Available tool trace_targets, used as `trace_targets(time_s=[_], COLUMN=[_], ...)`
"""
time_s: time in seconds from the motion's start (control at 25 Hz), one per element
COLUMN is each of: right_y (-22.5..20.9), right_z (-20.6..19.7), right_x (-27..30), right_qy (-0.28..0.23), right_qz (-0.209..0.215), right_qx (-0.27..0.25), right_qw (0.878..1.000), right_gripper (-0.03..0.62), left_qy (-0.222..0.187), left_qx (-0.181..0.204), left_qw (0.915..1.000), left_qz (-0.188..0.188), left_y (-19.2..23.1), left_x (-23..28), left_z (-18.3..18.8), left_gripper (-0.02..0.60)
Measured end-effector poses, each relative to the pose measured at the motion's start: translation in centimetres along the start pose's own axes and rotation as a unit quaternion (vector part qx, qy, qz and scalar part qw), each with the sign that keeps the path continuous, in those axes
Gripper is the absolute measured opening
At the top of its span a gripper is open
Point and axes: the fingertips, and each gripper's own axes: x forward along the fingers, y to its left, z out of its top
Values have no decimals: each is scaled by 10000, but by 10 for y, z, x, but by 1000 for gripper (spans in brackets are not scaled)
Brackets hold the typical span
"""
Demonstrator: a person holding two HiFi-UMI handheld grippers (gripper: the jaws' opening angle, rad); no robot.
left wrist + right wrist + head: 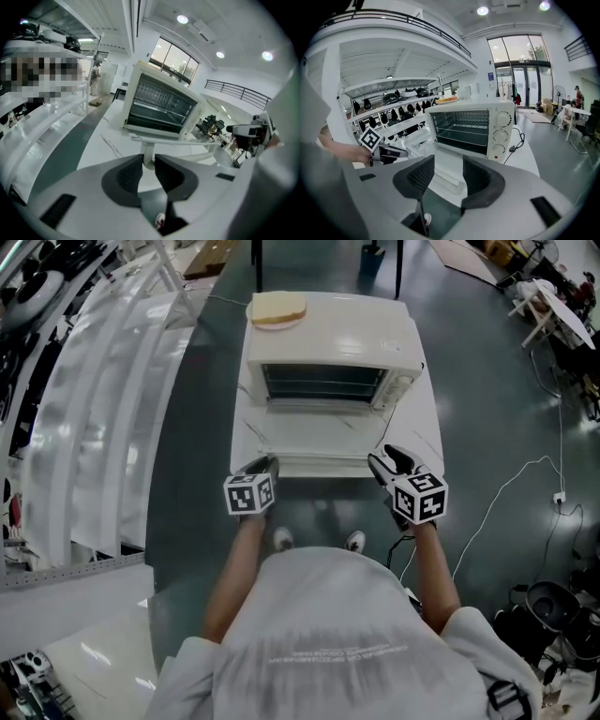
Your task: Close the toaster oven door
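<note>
A white toaster oven (328,343) (161,105) (468,124) stands on a white table (427,418). Its door (319,437) (445,171) lies open, folded flat toward me. My left gripper (265,465) (148,168) is at the left end of the door handle (319,468) (173,139). Its pads are closed against the handle's left post. My right gripper (380,463) (447,176) hovers open by the door's right front corner, with nothing between its fingers. The oven's inside shows wire racks.
A slice of bread on a plate (277,307) rests on top of the oven. White shelving (84,427) runs along the left. The oven's cord (516,140) hangs off the table's right side. A cable (525,474) and clutter lie on the floor to the right.
</note>
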Motion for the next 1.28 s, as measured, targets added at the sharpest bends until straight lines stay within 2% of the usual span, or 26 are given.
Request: trace_targets(time_s=[0.24,0.32,0.52,0.76,1.08,1.28], right_y=[-3,-4,-4,-6,-14,-19], right_z=[12,15,22,29,27,27], right_x=[1,0,-6,-13,-25,-33], right_qy=[-133,-174,-281,-415,-457,-454], right_qz=[-60,-84,-139,-280,-483,-573], right_qx=[-35,-45,-11,63,106,116], right_qw=[9999,9998,9995,9987,9977,9973], right_gripper=[184,184,184,184,183,183], left_qy=[-855,-1027,-1177,-1401,-1466,-1439], left_qx=[-101,-54,104,154,220,387], left_qw=[9963,9947,9925,9898,9881,9882], left_qz=[-4,-77,-313,-220,-416,-362], left_y=[-4,-6,-8,-6,-4,-3], left_x=[-17,-18,-16,-7,12,20], left_z=[57,77,118,160,198,214], left_gripper=[86,86,87,87,87,87])
